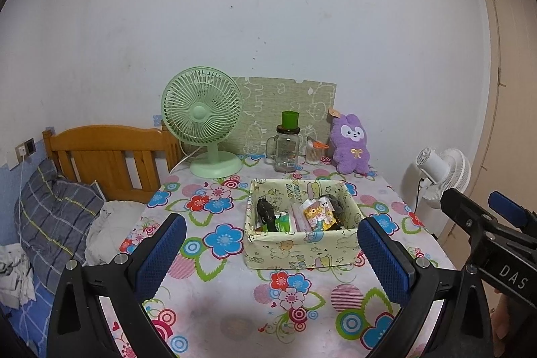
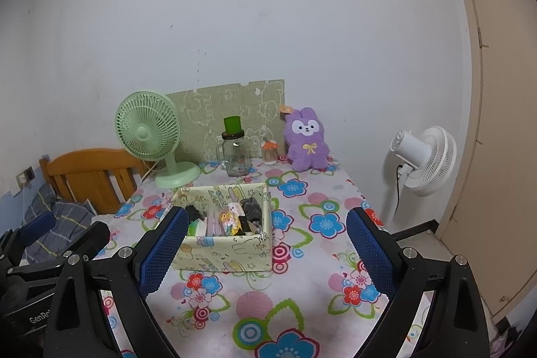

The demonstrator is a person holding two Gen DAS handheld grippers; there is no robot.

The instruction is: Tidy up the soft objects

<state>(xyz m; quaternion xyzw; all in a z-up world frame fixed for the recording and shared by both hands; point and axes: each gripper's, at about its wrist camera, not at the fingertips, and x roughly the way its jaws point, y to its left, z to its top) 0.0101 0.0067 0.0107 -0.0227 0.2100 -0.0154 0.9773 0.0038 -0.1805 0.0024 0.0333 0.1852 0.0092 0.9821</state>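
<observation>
A purple plush rabbit (image 1: 351,145) (image 2: 306,140) sits upright at the back of the flowered table (image 1: 235,307) (image 2: 302,257), against a green patterned board. A pale yellow fabric box (image 1: 298,249) (image 2: 228,249) stands mid-table, holding several small items, among them a grey soft thing and colourful packets. My left gripper (image 1: 272,244) is open, held above the near part of the table in front of the box, nothing between its fingers. My right gripper (image 2: 266,234) is open too, beside the left one, with the box just left of its centre. Both stay well short of the rabbit.
A green desk fan (image 1: 204,123) (image 2: 149,133), a glass mug jar with a green lid (image 1: 286,145) (image 2: 235,146) and a small glass with an orange top (image 1: 313,151) (image 2: 270,151) stand at the back. A bed with a wooden headboard (image 1: 107,156) lies left; a white floor fan (image 2: 423,160) stands right.
</observation>
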